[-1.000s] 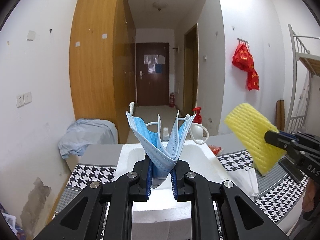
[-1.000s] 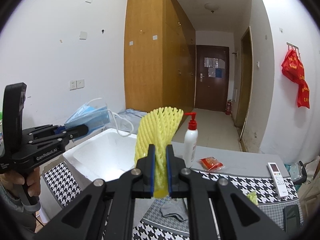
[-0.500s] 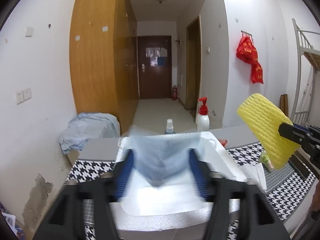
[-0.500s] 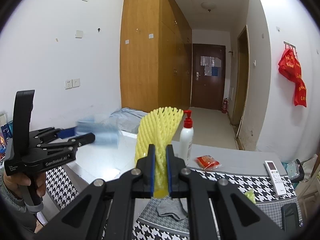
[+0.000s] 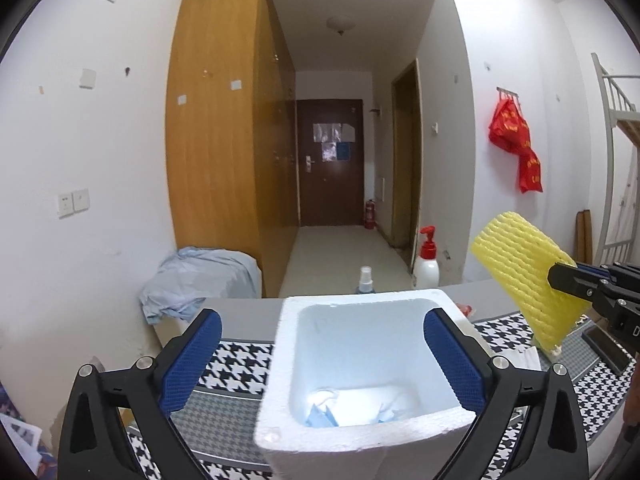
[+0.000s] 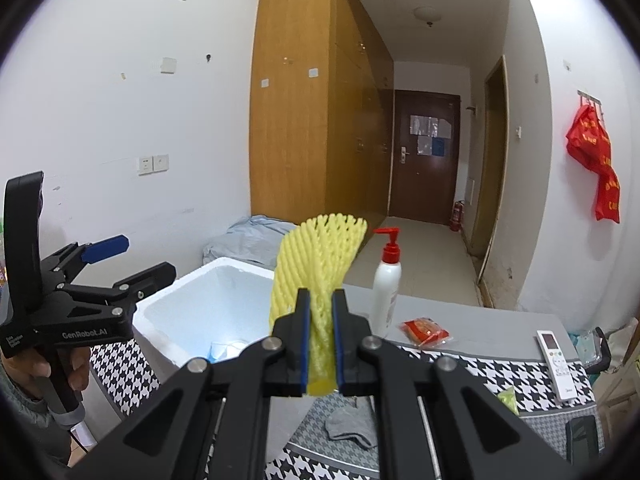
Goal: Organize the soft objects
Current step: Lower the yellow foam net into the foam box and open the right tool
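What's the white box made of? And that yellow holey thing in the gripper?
White box: looks like expanded foam (styrofoam), since its thick walls are matte, bright white and grainy at the rim.
Yellow net sleeve: probably soft foam mesh, the kind wrapped around fruit. It has an open diamond weave and squashes flat between the fingers of the right gripper.

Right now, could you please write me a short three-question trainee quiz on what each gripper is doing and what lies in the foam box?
1. True or false: the left gripper is open and holds nothing.
2. What is the right gripper clamping? A) grey sock B) yellow foam net C) pump bottle
3. Fill in: the blue face mask lies inside the white ____ box.

Key: 1 true; 2 B; 3 foam.
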### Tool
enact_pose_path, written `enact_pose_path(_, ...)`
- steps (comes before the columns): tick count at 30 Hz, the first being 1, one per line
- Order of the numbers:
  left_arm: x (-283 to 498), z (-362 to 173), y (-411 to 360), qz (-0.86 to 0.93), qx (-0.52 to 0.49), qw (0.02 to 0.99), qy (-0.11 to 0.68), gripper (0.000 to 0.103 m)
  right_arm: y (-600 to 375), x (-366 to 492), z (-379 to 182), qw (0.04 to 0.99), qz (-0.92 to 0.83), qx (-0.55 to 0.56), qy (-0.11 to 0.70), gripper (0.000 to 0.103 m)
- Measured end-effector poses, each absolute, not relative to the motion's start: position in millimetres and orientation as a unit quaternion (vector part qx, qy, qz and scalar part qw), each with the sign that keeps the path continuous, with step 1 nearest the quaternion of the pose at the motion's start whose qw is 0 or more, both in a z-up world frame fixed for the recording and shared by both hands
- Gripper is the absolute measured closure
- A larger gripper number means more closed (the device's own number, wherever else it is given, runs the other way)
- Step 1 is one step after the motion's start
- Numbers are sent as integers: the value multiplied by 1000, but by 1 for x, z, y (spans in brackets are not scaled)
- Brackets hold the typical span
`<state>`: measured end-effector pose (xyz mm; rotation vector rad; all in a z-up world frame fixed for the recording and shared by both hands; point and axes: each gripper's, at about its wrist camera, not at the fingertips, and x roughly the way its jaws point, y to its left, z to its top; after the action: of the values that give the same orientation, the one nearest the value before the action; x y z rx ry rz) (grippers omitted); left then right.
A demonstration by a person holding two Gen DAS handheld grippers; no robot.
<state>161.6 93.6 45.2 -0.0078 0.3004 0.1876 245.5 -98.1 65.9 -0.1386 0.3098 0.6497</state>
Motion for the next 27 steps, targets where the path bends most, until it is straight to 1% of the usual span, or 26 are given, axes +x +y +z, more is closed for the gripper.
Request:
enact_pose_path(13,144,49,117,128,-13,981,143,1,-65,245,70,919,357,-76,149,91)
enact_pose_path(27,126,49,136,155,-11,979,133,1,-41,252,67,907,378,-77,168,90)
